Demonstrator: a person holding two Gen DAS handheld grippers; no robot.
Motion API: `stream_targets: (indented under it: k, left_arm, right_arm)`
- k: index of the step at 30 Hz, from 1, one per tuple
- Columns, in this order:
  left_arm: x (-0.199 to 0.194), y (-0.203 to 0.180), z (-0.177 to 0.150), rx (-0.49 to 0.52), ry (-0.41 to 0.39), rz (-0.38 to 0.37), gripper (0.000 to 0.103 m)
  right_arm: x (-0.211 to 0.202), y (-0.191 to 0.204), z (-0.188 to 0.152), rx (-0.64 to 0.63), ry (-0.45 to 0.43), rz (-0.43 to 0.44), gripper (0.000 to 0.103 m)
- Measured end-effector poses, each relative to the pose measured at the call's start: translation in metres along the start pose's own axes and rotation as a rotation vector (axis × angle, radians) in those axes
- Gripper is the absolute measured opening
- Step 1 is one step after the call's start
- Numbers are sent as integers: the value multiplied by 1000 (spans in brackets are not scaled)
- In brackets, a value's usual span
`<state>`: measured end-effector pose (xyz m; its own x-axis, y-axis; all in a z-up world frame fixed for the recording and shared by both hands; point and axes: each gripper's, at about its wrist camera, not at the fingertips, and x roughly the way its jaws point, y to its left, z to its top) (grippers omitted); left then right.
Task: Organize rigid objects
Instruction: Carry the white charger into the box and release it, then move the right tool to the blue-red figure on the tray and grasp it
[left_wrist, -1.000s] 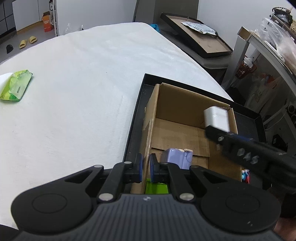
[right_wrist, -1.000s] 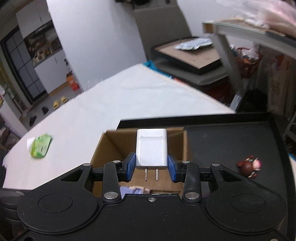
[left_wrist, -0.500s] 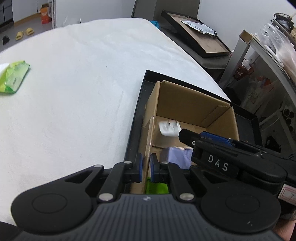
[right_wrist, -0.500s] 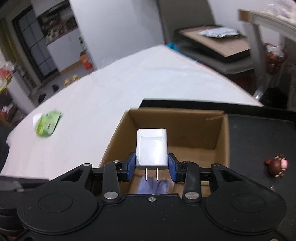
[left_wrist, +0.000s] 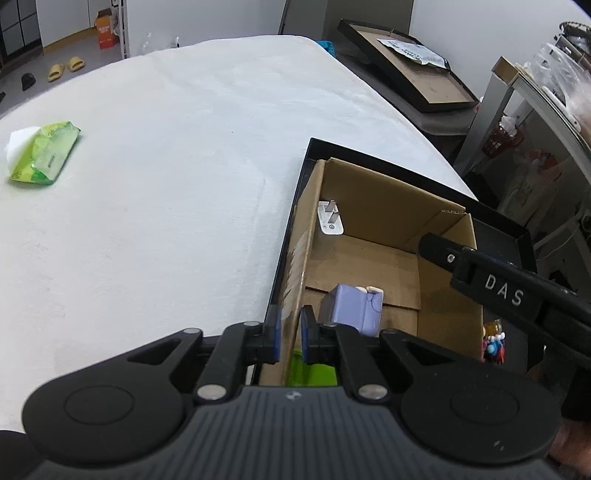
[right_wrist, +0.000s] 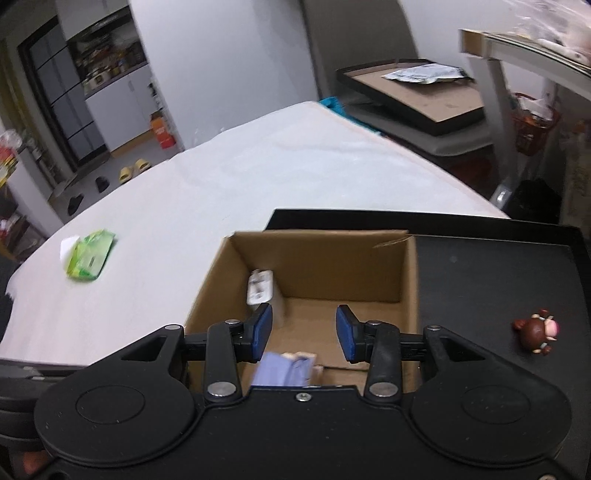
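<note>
We see an open cardboard box (left_wrist: 373, 258) standing inside a shallow black tray (left_wrist: 495, 227) on a table covered with white cloth (left_wrist: 177, 177). Within the box, a white plug-in charger (left_wrist: 330, 218) leans against the left wall near the far corner, its two prongs pointing up; a lilac box-shaped object (left_wrist: 351, 308) lies on the floor flaps nearer the camera, and a bright green item (left_wrist: 312, 371) shows at the near end, mostly hidden. The left gripper (left_wrist: 290, 334) has its blue pads pressed together on the box's left wall, one pad outside and one inside. The right gripper (right_wrist: 303, 332) hovers above the box opening with its pads spread apart and nothing between them. On the bare tray floor, right of the box, we note a small brown figurine (right_wrist: 537, 331); the left view shows a colourful toy (left_wrist: 493, 341) beside the box there. A green wipes packet (left_wrist: 44, 153) lies on the cloth, well apart from the tray
</note>
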<state>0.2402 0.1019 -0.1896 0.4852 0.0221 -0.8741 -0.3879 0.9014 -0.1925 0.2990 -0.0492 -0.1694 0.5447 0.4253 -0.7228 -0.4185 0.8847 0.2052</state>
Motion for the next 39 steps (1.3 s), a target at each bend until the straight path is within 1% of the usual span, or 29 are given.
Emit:
stream_targets:
  k: [8, 9, 11, 14, 15, 16, 18, 19, 24, 33, 36, 39]
  left_arm:
    - [-5, -9, 1, 12, 7, 40, 11]
    - [-6, -10, 0, 14, 7, 48, 12]
    - [-8, -13, -2, 26, 10, 63, 14]
    - [-7, -19, -4, 48, 27, 90, 22]
    - [-7, -20, -6, 45, 28, 95, 27]
    - [-7, -21, -7, 38, 28, 102, 34]
    - [-7, -22, -8, 33, 27, 116, 42]
    - [-7, -23, -9, 38, 26, 122, 43]
    - [-6, -28, -10, 36, 29, 148, 43]
    - [-4, -41, -12, 45, 29, 195, 43]
    - [-2, -47, -13, 38, 40, 214, 43]
    - [0, -56, -15, 52, 37, 252, 44]
  right_arm:
    - [-8, -20, 1, 44, -14, -17, 40]
    - [-10, -21, 1, 43, -17, -17, 41]
    - [-15, -25, 0, 44, -25, -19, 50]
    - [-22, -31, -1, 42, -32, -21, 50]
    - [-23, -33, -1, 44, -32, -23, 50]
    - [-25, -36, 0, 49, -32, -25, 50]
    - [-28, -42, 0, 62, -33, -35, 50]
    - [-30, -44, 0, 66, -34, -44, 50]
    - [-39, -60, -2, 86, -34, -70, 50]
    - [-42, -94, -11, 133, 15, -157, 49]
    - [-39, -107, -17, 153, 41, -167, 49]
    - [-36, -114, -23, 157, 62, -189, 49]
